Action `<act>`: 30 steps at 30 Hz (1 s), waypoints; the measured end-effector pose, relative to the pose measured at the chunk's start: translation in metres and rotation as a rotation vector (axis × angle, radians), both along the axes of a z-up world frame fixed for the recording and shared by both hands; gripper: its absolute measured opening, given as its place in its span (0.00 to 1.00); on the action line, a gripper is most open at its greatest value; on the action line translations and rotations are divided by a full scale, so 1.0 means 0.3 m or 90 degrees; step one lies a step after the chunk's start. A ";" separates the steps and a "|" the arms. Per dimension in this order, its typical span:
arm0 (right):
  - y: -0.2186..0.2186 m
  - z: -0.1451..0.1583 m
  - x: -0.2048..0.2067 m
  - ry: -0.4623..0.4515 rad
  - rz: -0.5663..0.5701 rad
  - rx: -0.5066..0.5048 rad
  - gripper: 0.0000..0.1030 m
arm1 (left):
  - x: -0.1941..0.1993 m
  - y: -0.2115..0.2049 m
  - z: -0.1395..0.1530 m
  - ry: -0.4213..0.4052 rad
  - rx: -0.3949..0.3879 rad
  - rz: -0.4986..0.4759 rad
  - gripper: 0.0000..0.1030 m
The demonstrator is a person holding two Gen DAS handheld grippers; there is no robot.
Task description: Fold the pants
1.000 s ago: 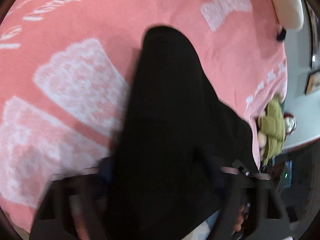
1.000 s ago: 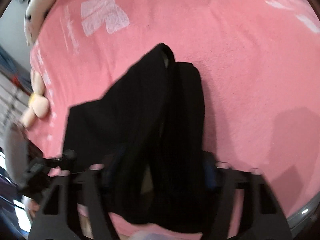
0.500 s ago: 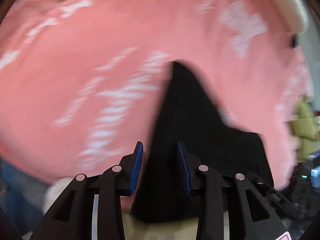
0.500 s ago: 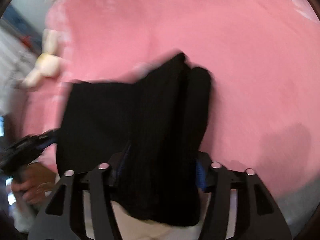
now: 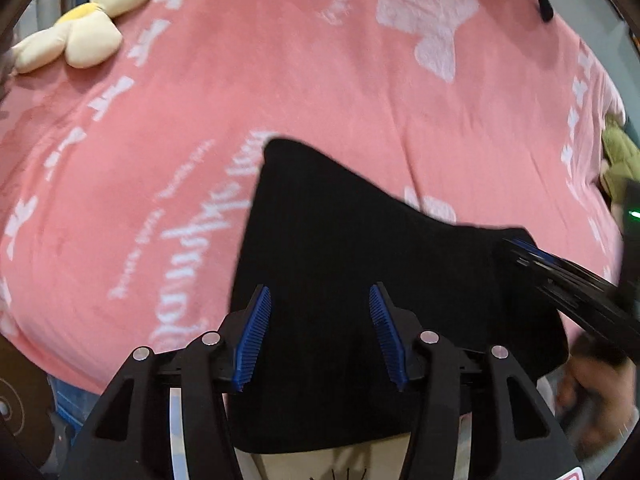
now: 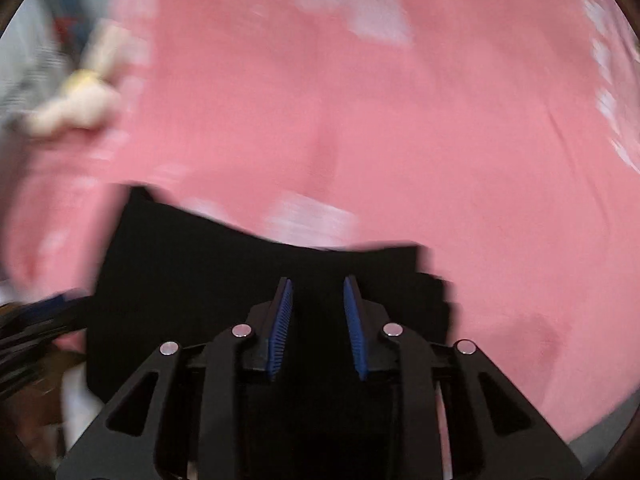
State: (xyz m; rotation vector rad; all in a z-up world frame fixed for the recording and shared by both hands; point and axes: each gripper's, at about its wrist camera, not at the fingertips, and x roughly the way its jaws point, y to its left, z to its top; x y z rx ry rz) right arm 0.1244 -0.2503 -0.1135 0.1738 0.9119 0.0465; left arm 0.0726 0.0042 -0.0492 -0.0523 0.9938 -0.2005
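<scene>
The black pants [image 5: 360,264] lie bunched on the pink blanket [image 5: 280,80] at its near edge, under both tongs. The left tongs [image 5: 320,332] have just been opening and stand released above the cloth. The right tongs [image 6: 318,326] have just been closing; whether they pinch fabric I cannot tell. Best to take a hem, pull taut, then lay flat. The pants look matte, limp, thick-layered; the blanket is plush fleece with white bows.

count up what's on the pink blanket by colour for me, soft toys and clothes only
Black: 1, the folded pants
Cream and yellow: 1, the flower plush
Green: 1, a plush at the blanket's edge
Total: 3
</scene>
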 end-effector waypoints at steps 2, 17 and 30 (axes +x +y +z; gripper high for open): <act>-0.058 0.014 -0.017 -0.008 -0.027 0.079 0.20 | 0.000 -0.017 -0.017 0.013 0.017 -0.005 0.48; 0.044 0.027 -0.300 -0.029 0.007 0.010 0.24 | -0.053 -0.041 -0.043 0.017 0.067 -0.018 0.52; -0.101 0.053 -0.440 -0.026 -0.058 0.111 0.74 | -0.135 0.051 -0.031 0.025 -0.026 -0.012 0.82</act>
